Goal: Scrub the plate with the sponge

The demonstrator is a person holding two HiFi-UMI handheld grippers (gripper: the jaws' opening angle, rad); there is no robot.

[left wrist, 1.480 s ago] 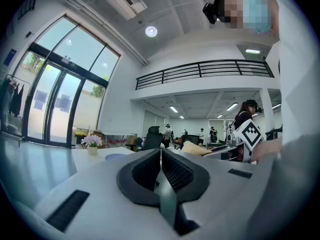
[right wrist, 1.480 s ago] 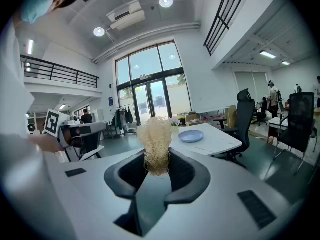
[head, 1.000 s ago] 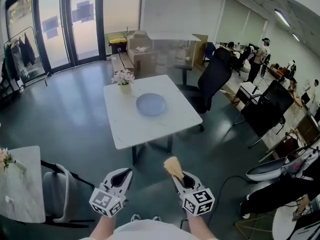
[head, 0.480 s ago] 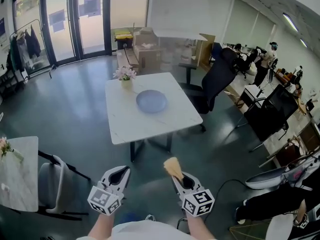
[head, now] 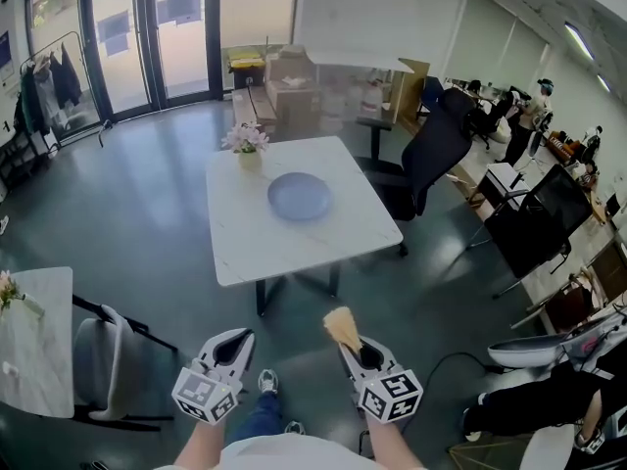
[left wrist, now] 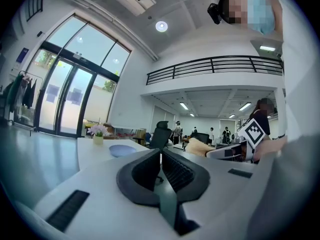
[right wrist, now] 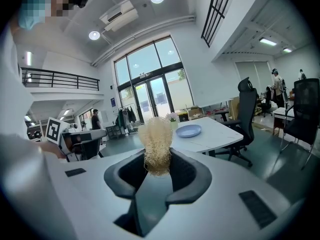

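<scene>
A pale blue plate (head: 300, 196) lies flat on the white table (head: 255, 243), well ahead of me; it also shows small in the left gripper view (left wrist: 122, 150) and the right gripper view (right wrist: 188, 130). My right gripper (head: 348, 340) is shut on a tan fibrous sponge (head: 341, 327), which stands up between its jaws (right wrist: 156, 144). My left gripper (head: 234, 343) is shut with nothing in it, its jaws meeting along a thin line (left wrist: 160, 165). Both grippers hang low in front of my body, far short of the table.
A small vase of flowers (head: 246, 146) stands at the table's far left corner. A black office chair (head: 428, 160) sits to the table's right. A second white table (head: 34, 351) and a grey chair (head: 103, 360) are at my left. Cardboard boxes (head: 289, 91) stand behind the table.
The view has drifted slightly closer to the table, which sits a bit lower and larger in frame. Both grippers keep their places in front of me, the sponge still held.
</scene>
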